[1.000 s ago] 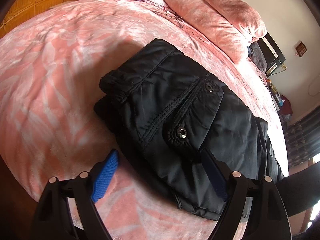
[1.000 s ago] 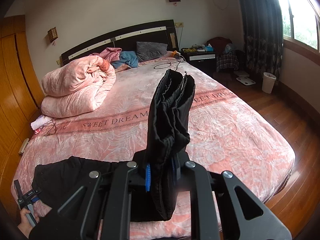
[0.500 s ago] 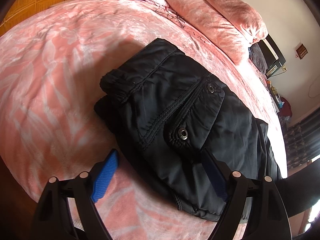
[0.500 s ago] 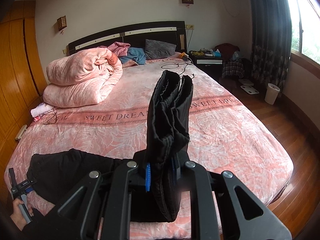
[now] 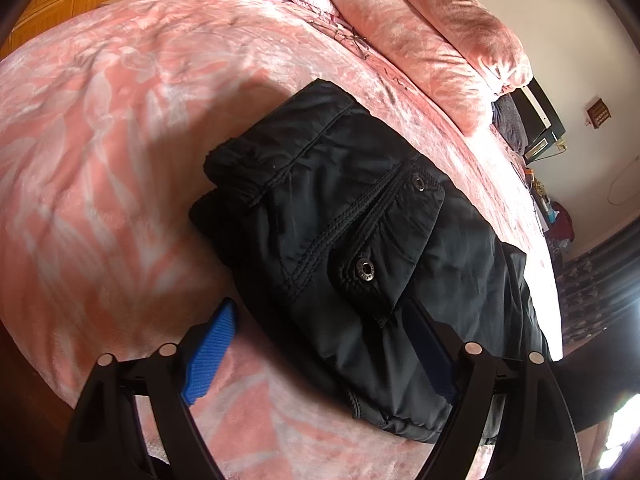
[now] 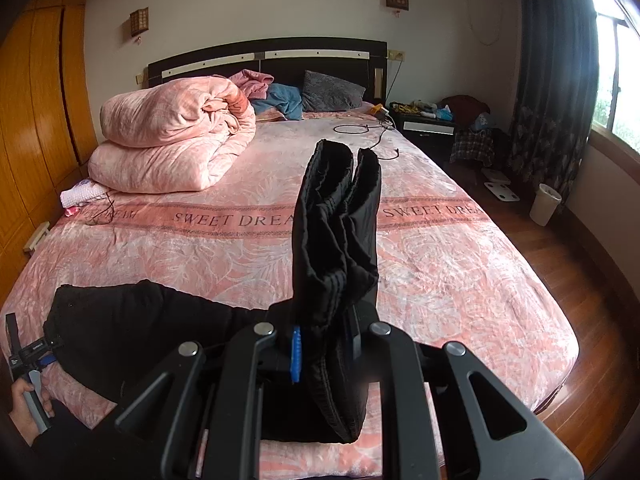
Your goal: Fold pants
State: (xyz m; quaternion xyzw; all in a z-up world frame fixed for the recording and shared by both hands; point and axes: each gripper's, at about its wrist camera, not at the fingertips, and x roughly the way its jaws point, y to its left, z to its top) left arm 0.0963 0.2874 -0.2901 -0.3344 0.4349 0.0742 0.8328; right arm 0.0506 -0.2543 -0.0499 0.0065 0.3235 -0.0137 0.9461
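Black pants (image 5: 360,216) lie on the pink bedspread (image 5: 100,160), waist end toward me, a snap-buttoned pocket flap on top. In the left wrist view my left gripper (image 5: 318,306) stands open just above them; the pants' near corner lies between its blue pads (image 5: 208,354), which do not press on it. My right gripper (image 6: 324,332) is shut on the bunched leg end of the pants (image 6: 336,232), which stands up in front of that camera. The rest of the pants (image 6: 132,320) trails left toward the left gripper (image 6: 28,354), held in a hand at the bed's corner.
A rolled pink duvet (image 6: 172,136) and pillows (image 6: 332,92) lie by the dark headboard (image 6: 272,56), with a black cable (image 6: 360,130) on the bed. A wooden wardrobe (image 6: 36,112) stands left. Right are a nightstand (image 6: 428,124), white bin (image 6: 545,204) and wooden floor.
My right gripper has carried the held leg end sideways to the left and rolled a little, so the room now looks more level. The left gripper has stayed where it was, open.
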